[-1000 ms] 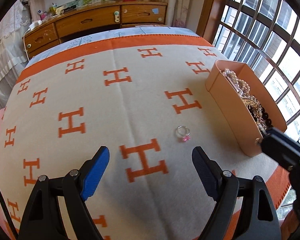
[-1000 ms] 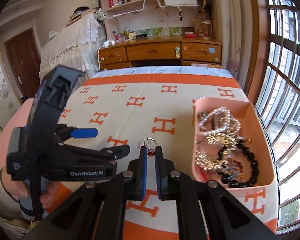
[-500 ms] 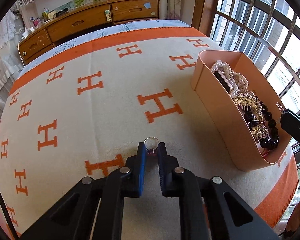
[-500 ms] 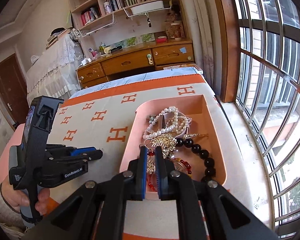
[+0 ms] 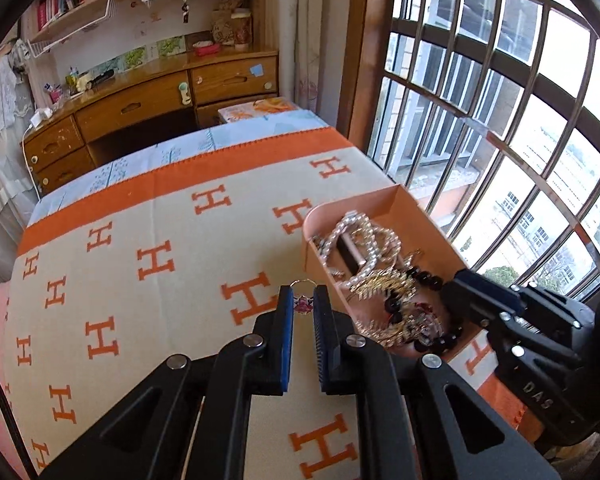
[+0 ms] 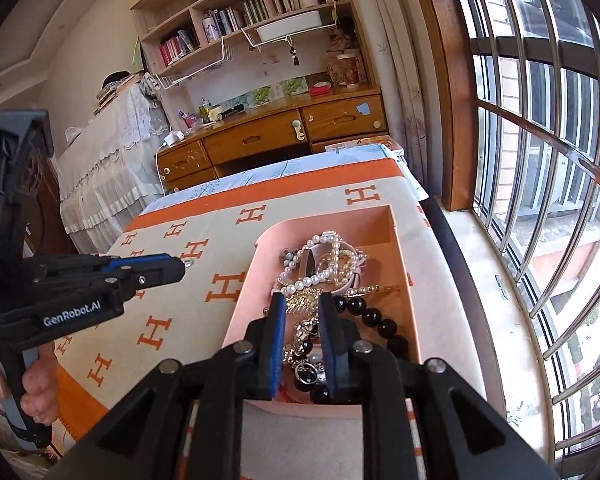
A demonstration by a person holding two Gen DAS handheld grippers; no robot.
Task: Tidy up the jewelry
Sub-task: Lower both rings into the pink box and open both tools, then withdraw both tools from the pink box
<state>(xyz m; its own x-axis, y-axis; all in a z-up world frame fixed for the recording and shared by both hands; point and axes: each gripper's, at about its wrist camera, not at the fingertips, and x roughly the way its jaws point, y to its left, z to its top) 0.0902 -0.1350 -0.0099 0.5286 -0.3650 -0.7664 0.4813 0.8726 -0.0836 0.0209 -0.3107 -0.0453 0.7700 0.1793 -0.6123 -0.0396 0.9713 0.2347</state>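
- Pinching a small silver ring with a pink stone point(image 5: 303, 303) between its blue pads, the left gripper point(image 5: 303, 312) holds it clear of the bed, above the beige blanket patterned with orange H shapes point(image 5: 172, 264).
- In the right wrist view the same left gripper point(image 6: 182, 269) shows from the side, with the thin ring loop point(image 6: 189, 263) poking out past its tips, left of the box.
- The left gripper's jaws are pressed nearly together, only the ring's stone between them.
- A hand point(image 6: 32, 384) wraps the left gripper's handle at the lower left of the right wrist view.
- The pink rectangular open-topped box point(image 6: 244, 300) sits on the blanket near the bed's window-side edge, with its far end pointing toward the wooden desk with drawers point(image 6: 260, 140).
- Inside the box lie a white pearl bracelet point(image 6: 320, 260), a gold leaf-shaped piece point(image 6: 302, 300) and a black round-bead bracelet point(image 6: 372, 316), all tangled together with smaller bits that I cannot make out.
- The right gripper point(image 6: 302, 344) hangs over the near end of the box, tips pointing down at the jewelry heap.
- The right gripper's jaws have just been opening and now stand slightly apart; the pads press on nothing, with jewelry showing through the gap beneath them.
- In the left wrist view the right gripper's black body point(image 5: 512, 320) reaches in from the right over the box's near corner point(image 5: 470, 342).
- The barred window point(image 6: 540, 160) runs along the right of the bed.
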